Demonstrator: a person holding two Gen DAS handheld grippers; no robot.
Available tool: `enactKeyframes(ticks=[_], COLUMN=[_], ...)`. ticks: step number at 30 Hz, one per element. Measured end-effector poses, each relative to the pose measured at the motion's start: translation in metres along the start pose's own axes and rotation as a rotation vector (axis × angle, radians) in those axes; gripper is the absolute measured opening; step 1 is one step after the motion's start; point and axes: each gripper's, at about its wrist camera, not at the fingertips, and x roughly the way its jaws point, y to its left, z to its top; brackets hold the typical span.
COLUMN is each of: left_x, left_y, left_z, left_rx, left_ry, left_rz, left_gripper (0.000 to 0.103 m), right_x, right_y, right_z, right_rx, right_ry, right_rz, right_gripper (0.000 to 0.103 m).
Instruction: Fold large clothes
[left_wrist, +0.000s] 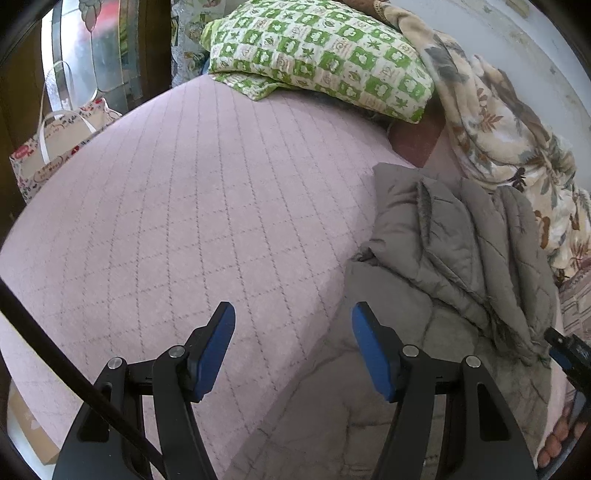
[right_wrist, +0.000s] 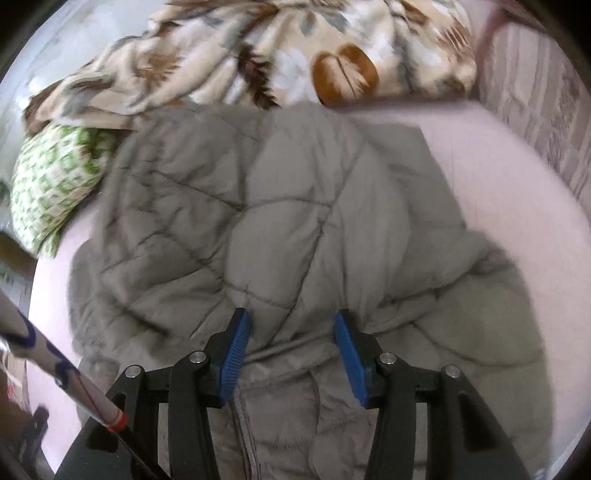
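Note:
A grey quilted puffer jacket (right_wrist: 280, 206) lies crumpled on the pink quilted bed (left_wrist: 184, 206). In the left wrist view the jacket (left_wrist: 450, 258) is at the right. My left gripper (left_wrist: 293, 314) is open and empty, over the bed at the jacket's left edge. My right gripper (right_wrist: 291, 317) is open, low over the jacket's middle, its blue pads (right_wrist: 236, 350) straddling a raised fold without closing on it. The right gripper's tip (left_wrist: 569, 350) shows at the right edge of the left wrist view.
A green-and-white patterned pillow (left_wrist: 317, 55) lies at the head of the bed. A floral blanket (right_wrist: 258, 51) is bunched behind the jacket. A printed tote bag (left_wrist: 55, 147) stands beside the bed at left. A striped bed edge (right_wrist: 546, 122) is at the right.

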Motion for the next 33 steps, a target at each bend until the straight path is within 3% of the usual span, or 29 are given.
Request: enactKeyframes(ticks=[5, 8, 12, 15, 20, 25, 33], left_x=[-0.013, -0.026, -0.047, -0.059, -0.069, -0.085, -0.104], left_y=[-0.011, -0.018, -0.021, -0.019, -0.012, -0.012, -0.007], left_z=[-0.012, -0.021, -0.041, -0.064, -0.098, -0.125, -0.141], left_rx=[0.05, 0.108, 0.163, 0.211, 0.252, 0.338, 0.34], left_ry=[-0.037, -0.065, -0.104, -0.129, -0.074, -0.103, -0.107], left_rz=[0.028, 0.04, 0.065, 0.115, 0.145, 0.248, 0.295], left_gripper=[0.065, 0.065, 0.065, 0.065, 0.065, 0.065, 0.065], right_x=[-0.058, -0.078, -0.098, -0.114, -0.13, -0.134, -0.13], right_y=[-0.018, -0.046, -0.1, -0.137, -0.182, -0.206, -0.215], right_z=[-0.023, -0.044, -0.082, -0.113, -0.144, -0.159, -0.178], right_rx=[-0.049, -0.059, 0.02, 0.053, 0.087, 0.139, 0.119], right_ry=[-0.086, -0.078, -0.032, -0.025, -0.027, -0.049, -0.066], right_rz=[-0.022, -0.042, -0.017, -0.034, -0.062, -0.034, -0.017], right_gripper=[0.076, 0.077, 0.077, 0.077, 0.077, 0.077, 0.077])
